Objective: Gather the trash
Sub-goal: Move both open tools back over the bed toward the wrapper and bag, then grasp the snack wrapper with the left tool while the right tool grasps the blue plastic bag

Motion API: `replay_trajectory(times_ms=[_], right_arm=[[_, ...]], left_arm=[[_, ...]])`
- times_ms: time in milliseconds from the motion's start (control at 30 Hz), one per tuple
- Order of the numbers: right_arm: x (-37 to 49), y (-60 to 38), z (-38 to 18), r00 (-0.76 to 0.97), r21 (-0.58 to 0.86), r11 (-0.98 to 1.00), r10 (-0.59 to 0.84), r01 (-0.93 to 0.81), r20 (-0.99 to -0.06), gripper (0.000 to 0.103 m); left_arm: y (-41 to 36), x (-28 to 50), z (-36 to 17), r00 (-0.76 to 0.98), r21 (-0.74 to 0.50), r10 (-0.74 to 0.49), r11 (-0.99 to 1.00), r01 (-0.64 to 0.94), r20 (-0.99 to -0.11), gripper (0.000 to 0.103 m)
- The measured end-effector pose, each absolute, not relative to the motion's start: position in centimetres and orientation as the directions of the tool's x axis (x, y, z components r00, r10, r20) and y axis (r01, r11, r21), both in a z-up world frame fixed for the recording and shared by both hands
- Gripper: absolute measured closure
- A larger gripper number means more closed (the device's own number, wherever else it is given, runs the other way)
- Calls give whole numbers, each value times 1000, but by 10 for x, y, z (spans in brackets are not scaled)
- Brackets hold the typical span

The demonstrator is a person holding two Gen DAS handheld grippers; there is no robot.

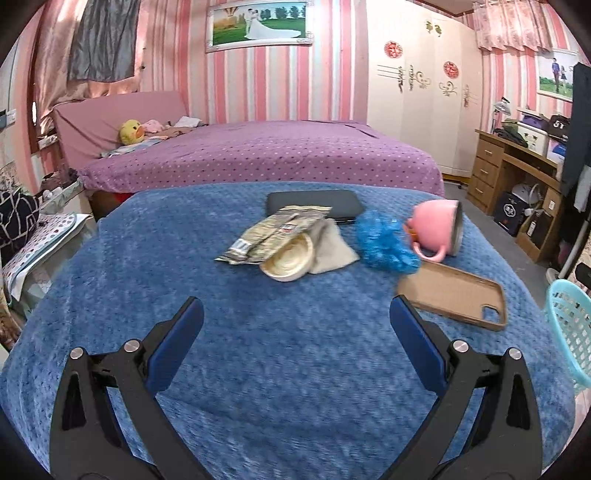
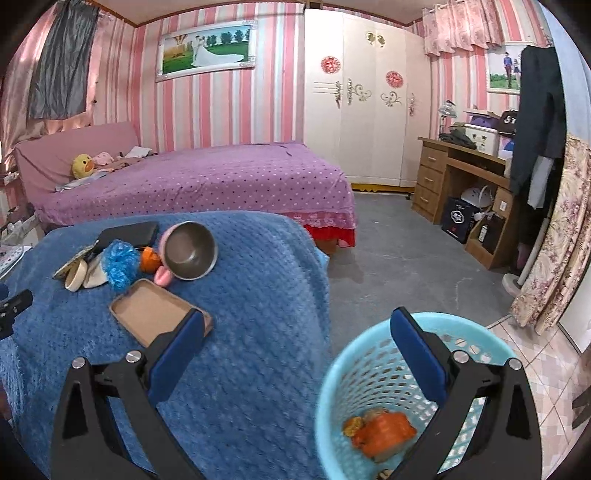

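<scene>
Left wrist view: trash is left on the blue blanket (image 1: 258, 369): a wrapper (image 1: 273, 232), a blue plastic wad (image 1: 386, 245), a cloth (image 1: 330, 247) and a lid (image 1: 290, 260), beside a pink cup (image 1: 437, 229) and phone case (image 1: 454, 295). The left gripper (image 1: 296, 314) hovers short of them, spread wide, empty.

Right wrist view: the basket (image 2: 332, 387) already holds orange peel (image 2: 382, 432), so the job looks partly done. The right gripper (image 2: 296, 325) hangs over its rim, released, gripping nothing.

Pink-striped walls (image 2: 221, 110) with a framed wedding photo (image 2: 207, 50) – purple dotted bed (image 2: 221, 181) below. White wardrobe (image 2: 365, 96) in the corner, wooden desk (image 2: 454, 177) beside it. Grey floor (image 2: 399, 258) – tiles (image 2: 535, 354) nearer. Pink curtains (image 2: 465, 26) up top.
</scene>
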State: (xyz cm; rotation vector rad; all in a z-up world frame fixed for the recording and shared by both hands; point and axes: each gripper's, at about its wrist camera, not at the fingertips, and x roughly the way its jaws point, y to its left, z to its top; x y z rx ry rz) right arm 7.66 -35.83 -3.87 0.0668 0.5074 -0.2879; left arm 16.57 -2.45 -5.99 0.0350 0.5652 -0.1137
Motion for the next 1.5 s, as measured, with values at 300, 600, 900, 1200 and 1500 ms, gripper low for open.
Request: replay_trajectory(times_ms=[300, 600, 900, 1200, 1500], right_arm=[[96, -336, -41, 843, -18, 967, -230, 253, -486, 5], [113, -321, -51, 845, -20, 974, -207, 226, -493, 5], [130, -311, -58, 850, 0, 979, -175, 202, -497, 5], [160, -286, -60, 863, 15, 987, -130, 158, -488, 5], [200, -249, -64, 870, 2, 999, -35, 41, -493, 5]], left_arm=[[-3, 183, -71, 832, 1, -55, 998, 67, -551, 6], [11, 196, -76, 836, 3, -24, 1000, 31, -548, 6], [6, 211, -76, 846, 36, -2, 999, 25, -533, 6], [6, 228, -74, 849, 46, 7, 999, 20, -529, 6], [6, 250, -70, 845, 48, 6, 999, 23, -534, 6]])
